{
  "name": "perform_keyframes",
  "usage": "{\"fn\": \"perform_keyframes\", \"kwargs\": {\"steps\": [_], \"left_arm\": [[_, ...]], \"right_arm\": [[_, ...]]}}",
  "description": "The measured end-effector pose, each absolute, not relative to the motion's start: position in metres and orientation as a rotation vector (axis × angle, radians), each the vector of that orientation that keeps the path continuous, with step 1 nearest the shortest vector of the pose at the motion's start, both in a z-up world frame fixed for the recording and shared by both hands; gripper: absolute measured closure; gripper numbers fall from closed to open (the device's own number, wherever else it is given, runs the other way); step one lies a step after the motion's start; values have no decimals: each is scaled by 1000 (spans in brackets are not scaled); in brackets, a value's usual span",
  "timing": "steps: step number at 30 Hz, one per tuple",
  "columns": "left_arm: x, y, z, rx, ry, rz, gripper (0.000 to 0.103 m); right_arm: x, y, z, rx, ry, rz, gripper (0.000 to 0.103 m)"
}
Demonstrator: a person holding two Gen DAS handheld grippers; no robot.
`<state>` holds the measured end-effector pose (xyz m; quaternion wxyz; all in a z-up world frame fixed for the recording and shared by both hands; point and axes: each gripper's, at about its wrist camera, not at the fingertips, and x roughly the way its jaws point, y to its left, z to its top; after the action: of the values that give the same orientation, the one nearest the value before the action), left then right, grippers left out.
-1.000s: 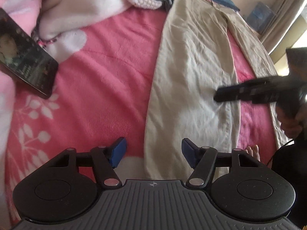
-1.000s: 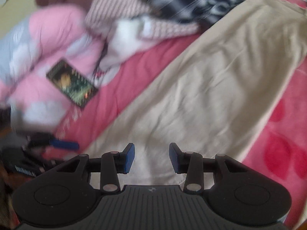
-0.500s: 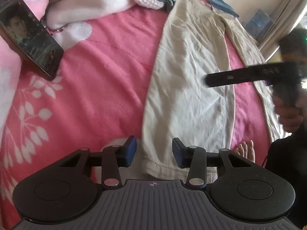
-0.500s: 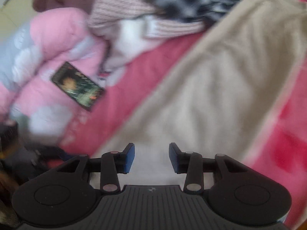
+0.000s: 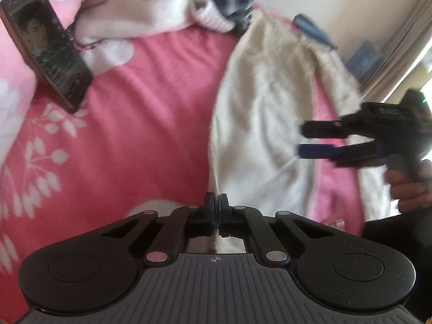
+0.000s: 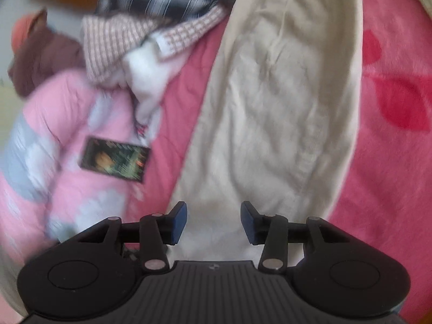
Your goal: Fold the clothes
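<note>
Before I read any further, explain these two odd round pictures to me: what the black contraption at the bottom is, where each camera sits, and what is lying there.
No robot here: a person holds a hand-held two-finger tool in each hand, with a fisheye camera on each looking along its fingers. One picture is from the left tool, the other from the right tool. Both look down on a pink bedspread where beige trousers lie spread out. A phone and a heap of clothes lie further back. The left tool's fingers are shut, seemingly on the trousers' near edge. The right tool is open above the cloth, holding nothing; the person's hand grips it.
</note>
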<state>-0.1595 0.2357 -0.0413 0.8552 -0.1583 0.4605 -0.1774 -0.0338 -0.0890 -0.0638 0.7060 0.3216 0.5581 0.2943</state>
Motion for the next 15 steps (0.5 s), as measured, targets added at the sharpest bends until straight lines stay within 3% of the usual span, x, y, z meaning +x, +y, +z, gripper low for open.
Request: {"fn": "perform_keyframes", "kwargs": {"steps": [4,15], "left_arm": [[-159,226,-36,-340,944,-421,103],[-166,194,-30,-265,916,-552,103]], "right_arm": [[-39,-81,-60,854,1221,722,42],[-45,-52,-61,730,1291,661,39]]}}
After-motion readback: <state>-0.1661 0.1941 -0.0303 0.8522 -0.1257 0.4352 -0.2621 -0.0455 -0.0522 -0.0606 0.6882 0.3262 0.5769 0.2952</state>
